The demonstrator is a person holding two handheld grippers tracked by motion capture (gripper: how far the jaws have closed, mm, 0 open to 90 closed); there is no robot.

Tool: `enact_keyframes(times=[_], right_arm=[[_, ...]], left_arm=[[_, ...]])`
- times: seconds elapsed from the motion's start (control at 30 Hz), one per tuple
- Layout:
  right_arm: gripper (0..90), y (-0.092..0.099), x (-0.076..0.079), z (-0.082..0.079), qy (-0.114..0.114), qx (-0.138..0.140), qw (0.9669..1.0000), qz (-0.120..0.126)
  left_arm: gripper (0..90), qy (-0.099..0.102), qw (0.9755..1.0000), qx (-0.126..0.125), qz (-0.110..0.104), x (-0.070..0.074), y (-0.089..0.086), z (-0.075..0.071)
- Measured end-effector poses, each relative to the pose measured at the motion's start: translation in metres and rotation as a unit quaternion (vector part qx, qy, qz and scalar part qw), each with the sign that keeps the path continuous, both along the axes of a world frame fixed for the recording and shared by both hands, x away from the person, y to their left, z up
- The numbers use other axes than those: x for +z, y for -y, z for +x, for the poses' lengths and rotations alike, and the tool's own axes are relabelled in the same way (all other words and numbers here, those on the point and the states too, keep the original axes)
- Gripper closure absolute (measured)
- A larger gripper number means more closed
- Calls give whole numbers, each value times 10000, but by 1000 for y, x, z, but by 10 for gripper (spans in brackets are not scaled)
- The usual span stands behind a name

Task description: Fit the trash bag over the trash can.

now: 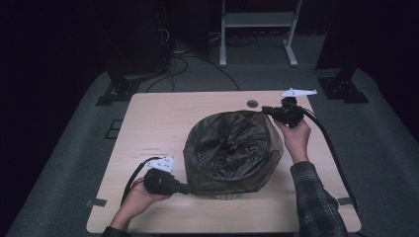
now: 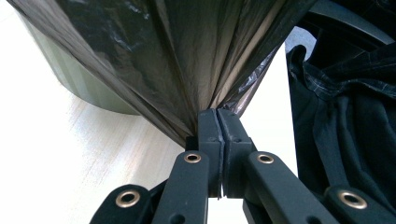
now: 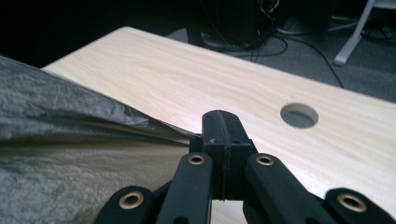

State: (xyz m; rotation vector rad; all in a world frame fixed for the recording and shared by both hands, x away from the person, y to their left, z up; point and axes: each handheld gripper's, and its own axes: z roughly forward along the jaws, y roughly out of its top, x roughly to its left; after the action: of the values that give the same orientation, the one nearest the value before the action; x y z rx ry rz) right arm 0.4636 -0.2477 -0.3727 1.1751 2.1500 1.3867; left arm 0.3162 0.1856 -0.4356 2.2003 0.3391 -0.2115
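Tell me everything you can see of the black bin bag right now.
The black bin bag is thin, glossy, crinkled plastic, slightly see-through. It lines a round pale bin standing near the middle of the table, its mouth spread over the rim and sagging inward. The left gripper is shut on its near edge, pulling the film into taut pleats; the right gripper is shut on the far edge, stretching a fold there. Nothing shows inside it.
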Motion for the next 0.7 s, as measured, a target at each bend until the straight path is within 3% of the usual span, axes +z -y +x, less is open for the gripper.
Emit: enact_keyframes(times=[0.4,0.43,0.47,0.5,0.53,0.6,0.63,0.7], right_arm=[[900,10,-33,0,-355,-143,9992,-141],[896,10,-32,-1,-344,-145,9992,-125],[818,10,-31,-3,-296,-139,9994,-110],[818,10,-31,-3,-296,-139,9994,-110],[749,11,-28,-4,-238,-121,9996,-80],[677,17,-15,-13,-7,-105,9999,-26],[677,17,-15,-13,-7,-105,9999,-26],[639,22,-7,-19,93,-67,9999,57]], left_arm=[[883,16,10000,31,92,-2,0,1],[880,20,9999,37,98,-2,0,1],[865,32,9999,48,94,-2,0,1],[834,32,9999,48,94,-2,0,1],[834,59,9999,49,96,-1,-1,0],[716,127,9998,72,108,0,-2,-1],[716,157,9998,83,100,0,-3,-1],[627,226,9996,137,34,4,-8,-2]])
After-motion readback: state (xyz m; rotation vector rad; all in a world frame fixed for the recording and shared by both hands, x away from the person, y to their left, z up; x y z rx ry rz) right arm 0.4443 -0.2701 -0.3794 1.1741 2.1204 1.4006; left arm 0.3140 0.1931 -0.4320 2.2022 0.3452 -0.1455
